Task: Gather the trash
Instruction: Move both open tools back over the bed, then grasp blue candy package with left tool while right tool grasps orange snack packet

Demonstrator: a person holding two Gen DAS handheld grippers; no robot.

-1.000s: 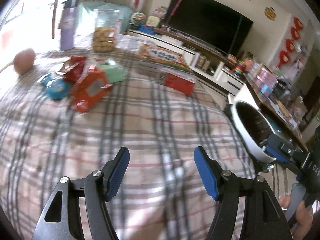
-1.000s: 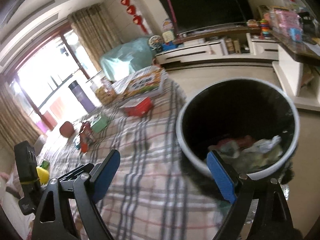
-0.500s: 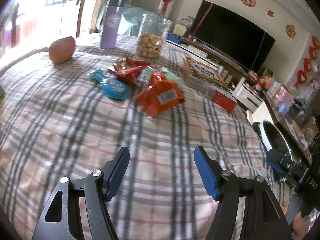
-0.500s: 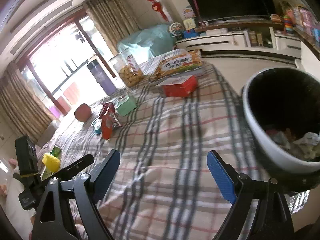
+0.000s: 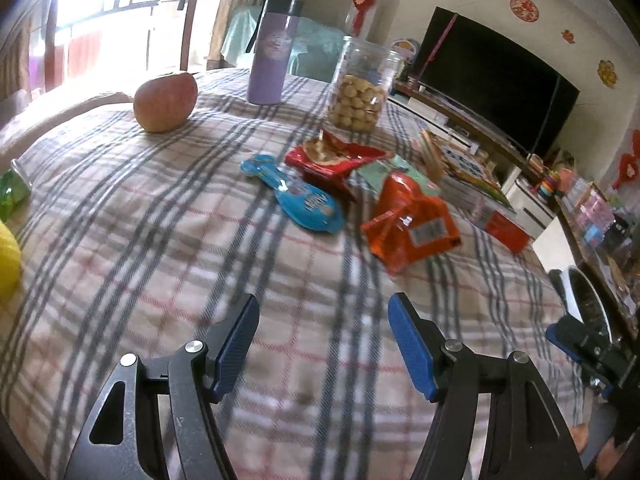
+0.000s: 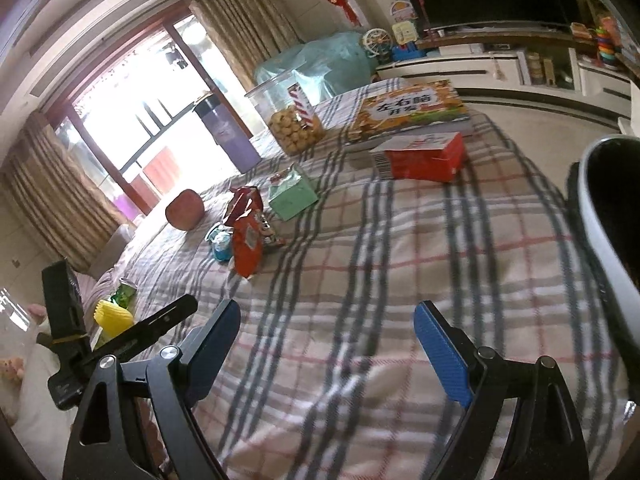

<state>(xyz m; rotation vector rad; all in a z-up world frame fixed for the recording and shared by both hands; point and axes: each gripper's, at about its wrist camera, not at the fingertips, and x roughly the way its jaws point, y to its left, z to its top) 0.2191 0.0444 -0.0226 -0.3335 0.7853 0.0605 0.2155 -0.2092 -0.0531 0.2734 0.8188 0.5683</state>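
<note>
Nearer now: barcoded orange wrapper [image 5: 412, 226]

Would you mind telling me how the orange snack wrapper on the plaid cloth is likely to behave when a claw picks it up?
The orange wrapper looks crumpled and puffed, so it will probably be floppy and crush between the pads. It seems empty and thin, hence likely very light. Its glossy film may be slippery, so a pinch on a raised fold should hold better than the flat face.

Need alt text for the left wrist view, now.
Open, empty left hand-held gripper hovers over a plaid tablecloth; ahead lie orange, blue and red snack wrappers, with an apple, purple tumbler and cookie jar behind.
</note>
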